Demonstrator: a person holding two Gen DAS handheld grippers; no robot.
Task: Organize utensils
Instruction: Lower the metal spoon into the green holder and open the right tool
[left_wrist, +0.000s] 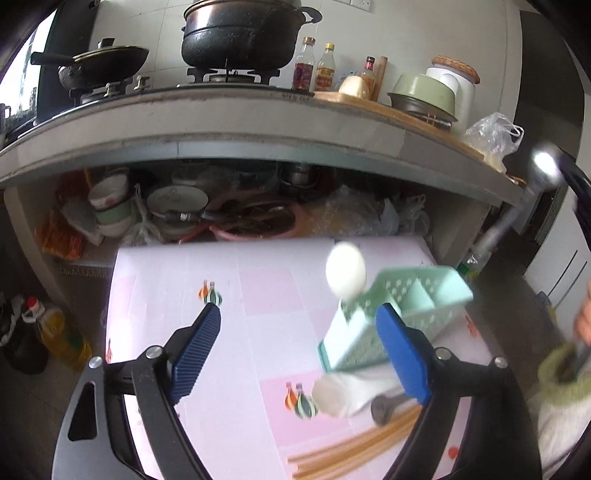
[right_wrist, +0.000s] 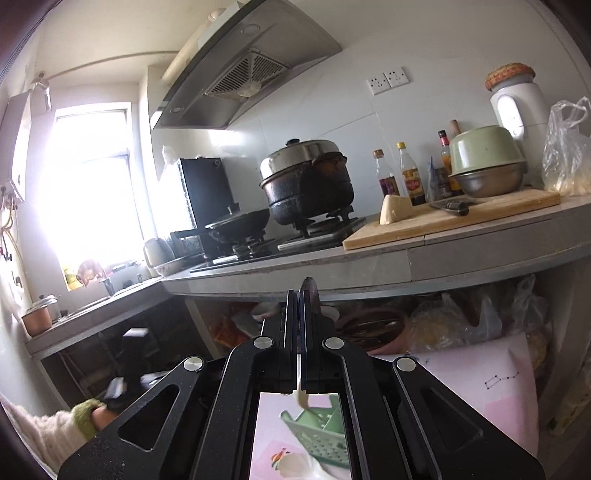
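My left gripper (left_wrist: 299, 314) hangs open over the pink table cloth (left_wrist: 221, 369), with nothing pressed between its blue pads (left_wrist: 195, 354). Its right finger overlaps the mint green utensil basket (left_wrist: 417, 295), in which a white spoon (left_wrist: 345, 273) stands. Near the basket lie a white scoop (left_wrist: 343, 397), a metal handle (left_wrist: 386, 404) and several chopsticks (left_wrist: 351, 448). At the upper right a metal spoon (left_wrist: 543, 168) is held in the air. In the right wrist view my right gripper (right_wrist: 298, 295) is shut on that spoon (right_wrist: 309, 291), seen edge-on, above the basket (right_wrist: 317, 435).
A kitchen counter (left_wrist: 258, 122) overhangs the table's far edge, carrying a big pot (left_wrist: 240, 37), a wok (left_wrist: 107, 62), bottles (left_wrist: 325, 68) and a cutting board (right_wrist: 454, 221). Bowls and bags fill the shelf (left_wrist: 177, 206) beneath. An oil bottle (left_wrist: 55, 332) stands on the floor at left.
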